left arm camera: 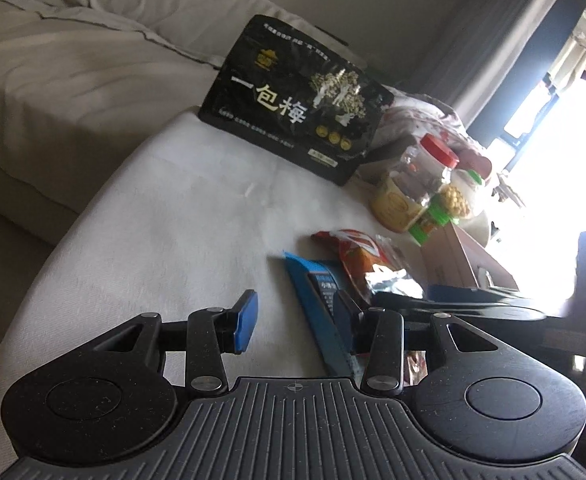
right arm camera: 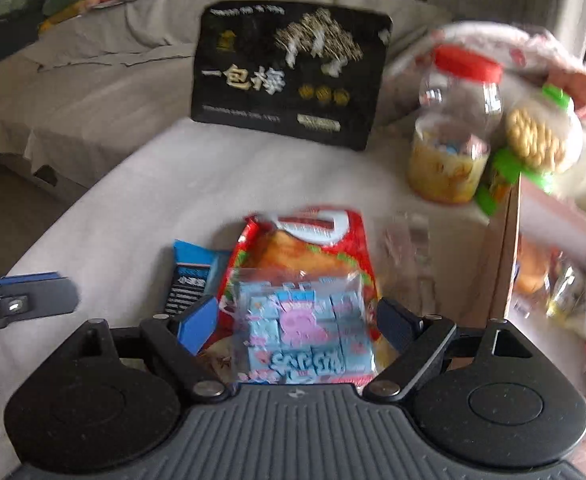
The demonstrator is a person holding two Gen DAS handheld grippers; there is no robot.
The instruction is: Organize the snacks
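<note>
Fingers [right arm camera: 197, 320] of the right gripper [right arm camera: 297, 320] stand wide apart, touching nothing, around the small candy bag [right arm camera: 305, 328] lying between them on the red chip bag [right arm camera: 313, 248], which could get pinched too.

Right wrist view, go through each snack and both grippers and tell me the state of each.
Large black plum bag: propped upright.
Clear red-lidded plastic jar: upright, lid on.
Red crisp packet: lying flat.
Clear pouch of light blue candies: between the right gripper's jaws.
Right gripper: open, empty.
Left gripper: open, empty.
</note>
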